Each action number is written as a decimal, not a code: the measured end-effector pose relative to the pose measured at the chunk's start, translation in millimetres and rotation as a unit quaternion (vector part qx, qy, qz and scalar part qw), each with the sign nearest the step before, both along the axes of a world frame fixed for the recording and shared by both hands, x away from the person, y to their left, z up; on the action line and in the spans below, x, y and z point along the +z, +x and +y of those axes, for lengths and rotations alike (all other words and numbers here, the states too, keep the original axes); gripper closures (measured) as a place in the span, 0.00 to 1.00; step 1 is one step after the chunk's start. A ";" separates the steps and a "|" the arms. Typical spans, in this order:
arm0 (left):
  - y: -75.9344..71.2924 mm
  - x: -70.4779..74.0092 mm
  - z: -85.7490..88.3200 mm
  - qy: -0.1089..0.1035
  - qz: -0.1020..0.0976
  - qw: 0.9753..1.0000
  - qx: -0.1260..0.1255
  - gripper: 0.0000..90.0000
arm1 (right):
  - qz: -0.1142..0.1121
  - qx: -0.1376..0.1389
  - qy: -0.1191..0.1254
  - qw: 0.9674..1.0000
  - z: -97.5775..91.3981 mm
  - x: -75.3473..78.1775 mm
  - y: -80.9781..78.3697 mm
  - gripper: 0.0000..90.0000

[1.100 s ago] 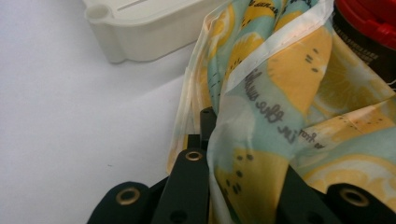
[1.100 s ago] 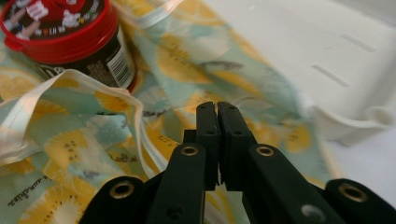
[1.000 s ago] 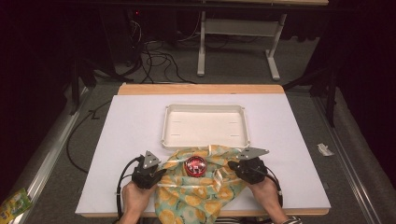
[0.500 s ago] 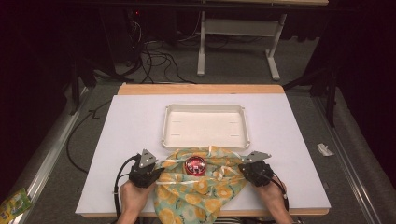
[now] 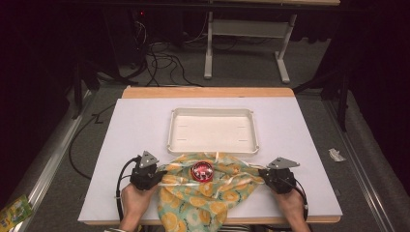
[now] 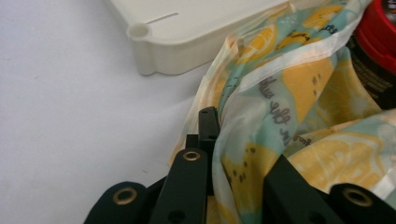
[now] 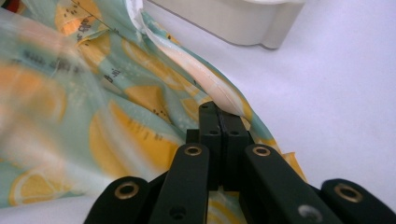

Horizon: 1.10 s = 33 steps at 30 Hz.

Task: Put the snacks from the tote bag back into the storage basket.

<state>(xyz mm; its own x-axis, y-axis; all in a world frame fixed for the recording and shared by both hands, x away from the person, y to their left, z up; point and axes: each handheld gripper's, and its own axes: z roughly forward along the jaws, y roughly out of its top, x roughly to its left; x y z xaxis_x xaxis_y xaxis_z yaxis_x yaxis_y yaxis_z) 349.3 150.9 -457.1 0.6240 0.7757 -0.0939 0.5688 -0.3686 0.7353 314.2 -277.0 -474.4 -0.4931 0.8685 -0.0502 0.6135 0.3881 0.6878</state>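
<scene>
A lemon-print cloth (image 5: 203,200) lies at the table's front edge with a red-lidded jar (image 5: 203,170) standing on its middle. My left gripper (image 5: 162,175) holds the cloth's left side; in the left gripper view the cloth (image 6: 280,107) runs between the jaws (image 6: 224,126), which have just been opening a little. The jar (image 6: 378,32) shows at the right there. My right gripper (image 5: 261,173) is shut on the cloth's right hem (image 7: 205,84), pinched at the tips (image 7: 219,114).
A shallow white tray (image 5: 171,130) sits just behind the cloth, its near wall touching the fabric. The white table top (image 5: 135,125) ends in a wooden strip at the back. Cables and a desk frame stand on the floor beyond.
My right gripper has moved outward to the right and slightly down, drawing the cloth's right corner with it and spreading the fabric wider. The left gripper has stayed in place.
</scene>
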 end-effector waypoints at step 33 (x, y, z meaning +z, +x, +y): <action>-22.0 21.8 2.2 -0.039 0.009 0.999 -0.024 0.43 | -0.020 -0.006 0.025 0.999 -4.5 -5.9 -3.8 0.99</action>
<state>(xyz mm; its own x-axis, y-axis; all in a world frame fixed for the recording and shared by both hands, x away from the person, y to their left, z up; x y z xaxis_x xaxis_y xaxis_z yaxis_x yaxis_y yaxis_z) 327.3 153.1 -435.3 0.6575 0.7355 -0.1636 0.5653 -0.3380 0.7525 310.4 -281.5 -480.3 -0.4813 0.8762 -0.0265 0.5902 0.3462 0.7293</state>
